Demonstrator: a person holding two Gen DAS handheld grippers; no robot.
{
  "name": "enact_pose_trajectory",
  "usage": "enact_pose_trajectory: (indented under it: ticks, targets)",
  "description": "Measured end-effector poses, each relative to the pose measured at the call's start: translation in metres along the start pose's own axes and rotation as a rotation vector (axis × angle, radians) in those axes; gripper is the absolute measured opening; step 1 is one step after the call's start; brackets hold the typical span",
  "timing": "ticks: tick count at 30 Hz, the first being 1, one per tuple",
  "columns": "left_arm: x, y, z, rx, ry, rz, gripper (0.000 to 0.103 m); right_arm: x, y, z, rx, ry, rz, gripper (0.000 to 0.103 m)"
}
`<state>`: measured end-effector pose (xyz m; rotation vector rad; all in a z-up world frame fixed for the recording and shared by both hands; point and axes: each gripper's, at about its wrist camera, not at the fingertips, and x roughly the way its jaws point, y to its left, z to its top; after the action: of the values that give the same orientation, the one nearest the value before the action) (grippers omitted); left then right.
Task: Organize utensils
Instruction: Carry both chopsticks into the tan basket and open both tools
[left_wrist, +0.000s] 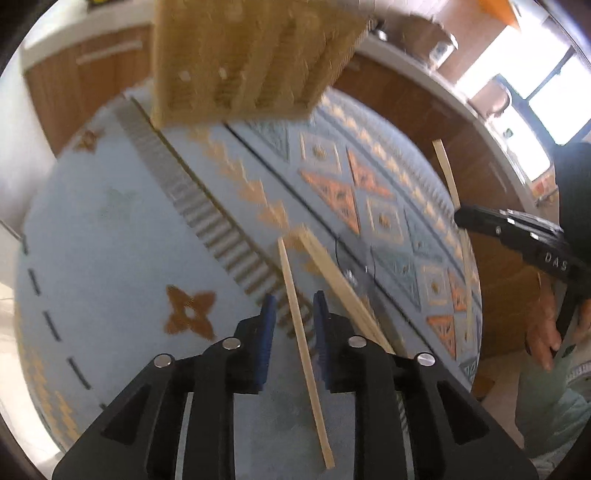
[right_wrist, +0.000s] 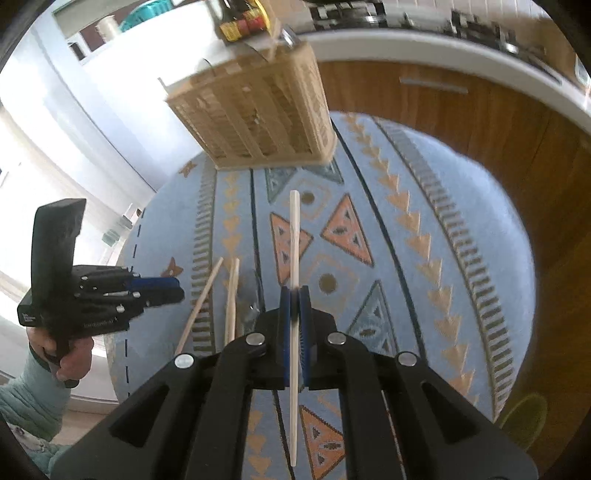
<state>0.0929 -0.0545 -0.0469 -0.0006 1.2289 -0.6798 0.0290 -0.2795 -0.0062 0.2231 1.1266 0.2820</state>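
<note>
Left gripper (left_wrist: 294, 325) — its blue-padded jaws are standing spread, straddling a loose wooden chopstick (left_wrist: 304, 354) without visibly touching it. The stick's long axis is running nearly in line with the fingers, its far tip leaning slightly left and its near end passing back under the gripper body; whether it is resting on the cloth there cannot be told. Just to the right, a second chopstick (left_wrist: 343, 288) is lying on the cloth at a steeper diagonal. The wicker utensil basket (left_wrist: 255, 59) is standing straight ahead at the far edge of the table, well apart from both sticks.

Right gripper (right_wrist: 294, 295) — its jaws are pressed together, pinching a third chopstick (right_wrist: 294, 258) about mid-length, the stick pointing forward along the fingers toward the basket (right_wrist: 258, 114). Judged from this, the right side is the nearer to a deposit: its stick's axis is already aiming almost at the basket, whose open top is facing away and partly hidden. The left gripper (right_wrist: 162, 288) is appearing here at the left, beside the two loose sticks.

Surface and room — a round table under a pale blue tablecloth (right_wrist: 461, 206) with orange triangles and striped bands; wooden kitchen cabinets (right_wrist: 443, 110) and a white counter are curving behind, bottles standing beyond the basket. Both views are motion-blurred.
</note>
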Motion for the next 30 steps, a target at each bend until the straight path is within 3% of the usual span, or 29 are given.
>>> enact_pose_trajectory:
  ticks: [3, 8, 10, 13, 16, 21, 25, 30]
  targets:
    - [0.016, -0.003, -0.003, -0.009, 0.081, 0.002, 0.021, 0.007, -0.007, -0.007, 0.012, 0.02, -0.004, 0.003]
    - [0.031, -0.023, 0.003, 0.086, 0.166, 0.135, 0.018, 0.014, -0.011, -0.015, 0.009, 0.029, -0.003, 0.003]
    - [0.036, -0.034, 0.004, 0.123, 0.184, 0.23, 0.005, 0.014, -0.011, -0.016, 0.006, 0.025, -0.008, 0.003]
    - [0.037, -0.039, 0.003, 0.138, 0.17, 0.258, 0.004, 0.015, -0.011, -0.016, 0.008, 0.024, 0.008, 0.003]
    - [0.029, -0.041, -0.005, 0.112, 0.079, 0.216, 0.002, 0.006, -0.009, -0.014, 0.004, 0.005, 0.024, 0.003]
    - [-0.009, -0.027, -0.001, 0.023, -0.129, 0.069, 0.002, -0.024, 0.004, 0.005, -0.034, -0.1, 0.05, 0.003]
    - [-0.06, -0.021, 0.017, -0.009, -0.371, 0.005, 0.002, -0.051, 0.019, 0.026, -0.053, -0.24, 0.085, 0.003]
    - [-0.12, -0.026, 0.038, 0.011, -0.706, 0.024, 0.002, -0.078, 0.039, 0.059, -0.073, -0.455, 0.131, 0.003]
